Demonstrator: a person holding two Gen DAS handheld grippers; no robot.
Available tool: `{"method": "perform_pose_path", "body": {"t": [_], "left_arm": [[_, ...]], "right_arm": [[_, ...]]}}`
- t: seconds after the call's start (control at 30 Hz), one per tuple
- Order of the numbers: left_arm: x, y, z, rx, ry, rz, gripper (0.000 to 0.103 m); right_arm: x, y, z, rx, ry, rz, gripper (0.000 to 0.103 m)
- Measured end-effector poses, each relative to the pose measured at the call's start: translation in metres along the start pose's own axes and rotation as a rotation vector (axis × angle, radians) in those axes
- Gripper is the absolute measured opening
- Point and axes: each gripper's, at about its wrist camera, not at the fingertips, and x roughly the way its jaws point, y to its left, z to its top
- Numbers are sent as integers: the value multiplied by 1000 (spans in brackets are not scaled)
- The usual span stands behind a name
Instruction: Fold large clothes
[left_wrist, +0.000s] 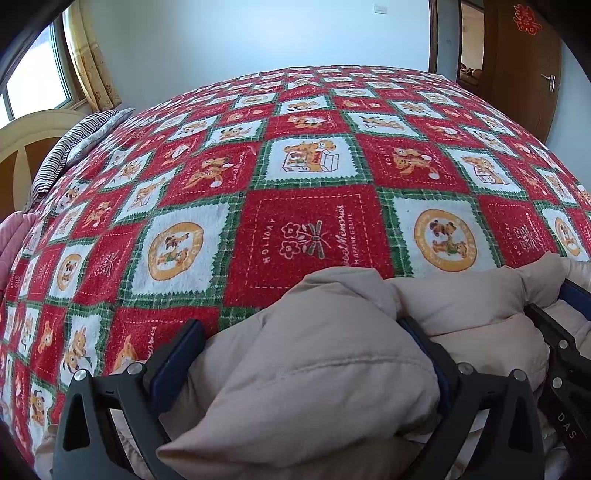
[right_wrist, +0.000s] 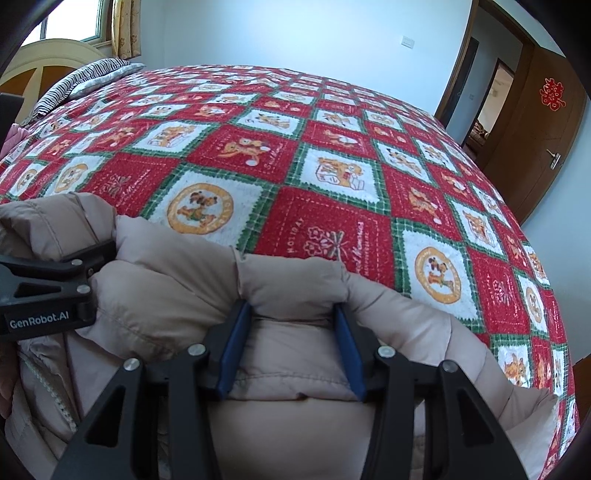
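Observation:
A beige puffer jacket (left_wrist: 314, 369) lies bunched at the near edge of a bed covered by a red, white and green patchwork blanket (left_wrist: 310, 236). My left gripper (left_wrist: 301, 325) is shut on a thick puffy fold of it, which fills the wide gap between the blue pads. My right gripper (right_wrist: 291, 306) is shut on another fold of the jacket (right_wrist: 295, 280), which bulges above its pads. The two grippers sit side by side, and the right gripper (left_wrist: 557, 301) shows at the right edge of the left wrist view. The jacket's zipper (right_wrist: 48, 387) runs down at lower left.
The blanket (right_wrist: 332, 177) stretches flat beyond the jacket to the far side of the bed. A striped pillow (left_wrist: 74, 147) and a cream headboard (left_wrist: 33, 129) are at the far left, with pink cloth (left_wrist: 11, 240) beside them. A brown door (right_wrist: 546, 122) stands open at the right.

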Motion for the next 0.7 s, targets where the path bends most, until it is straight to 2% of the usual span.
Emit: {"method": "perform_pose_path", "body": {"t": [0.7], "left_arm": [[-1,-6,1,27,-8,37,103]], "right_arm": [[4,6,3,-38,29,-32,51]]}}
